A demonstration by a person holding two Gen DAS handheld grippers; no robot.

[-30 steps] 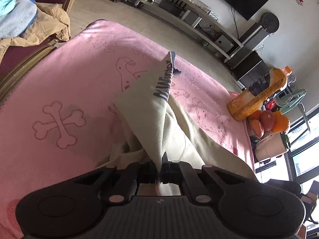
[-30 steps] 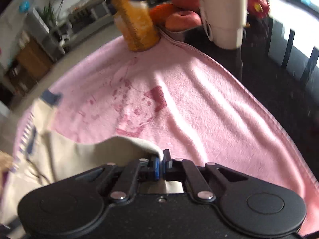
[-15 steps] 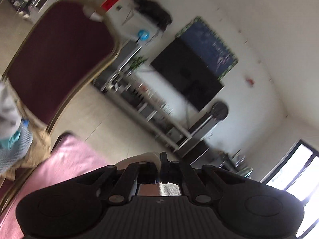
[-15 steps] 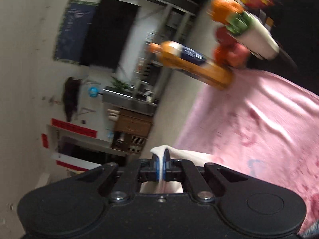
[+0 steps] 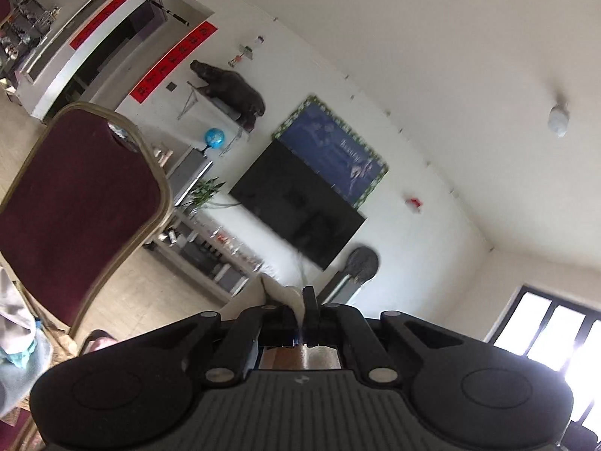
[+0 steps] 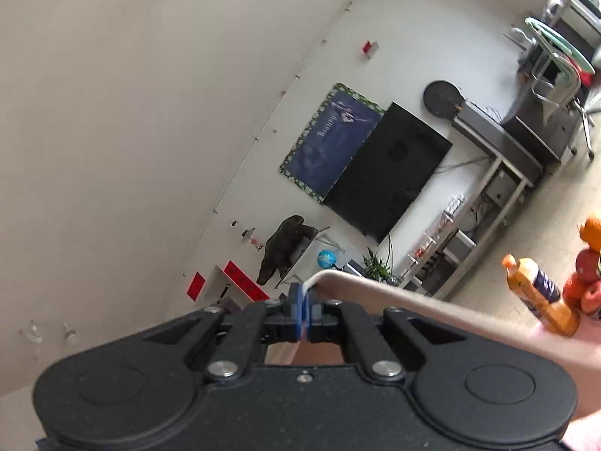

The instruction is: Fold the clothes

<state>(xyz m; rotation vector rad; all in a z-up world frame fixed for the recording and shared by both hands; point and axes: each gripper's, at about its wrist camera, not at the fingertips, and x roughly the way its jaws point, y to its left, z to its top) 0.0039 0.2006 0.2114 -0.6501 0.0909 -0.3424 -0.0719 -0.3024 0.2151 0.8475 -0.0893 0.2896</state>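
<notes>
My left gripper has its fingers pressed together on a fold of the cream-coloured soft cotton garment; only a small tuft of cloth pokes up between them, and the rest hangs out of sight below the camera. My right gripper is likewise pinched tight, its blue-padded fingers clamping a hem of the same garment, which runs off as a taut band toward the right edge of the view. Both cameras point up at the white wall and the black wall-mounted television, so I judge the garment is lifted clear of the bench and strung between my two grips, though I cannot see its lower part.

The cloth looks light and limp, with no stiffness of its own. It should drape and swing freely, and a thin pinch could creep out if I jerk it. Corners or a seamed hem seem the safest places to hold, as the doubled fabric gives the fingers more to bite.

Further out on the left stands a maroon upholstered chair with a gold frame; on the right an orange juice bottle lies beside some fruit, near a strip of pink towel.
</notes>
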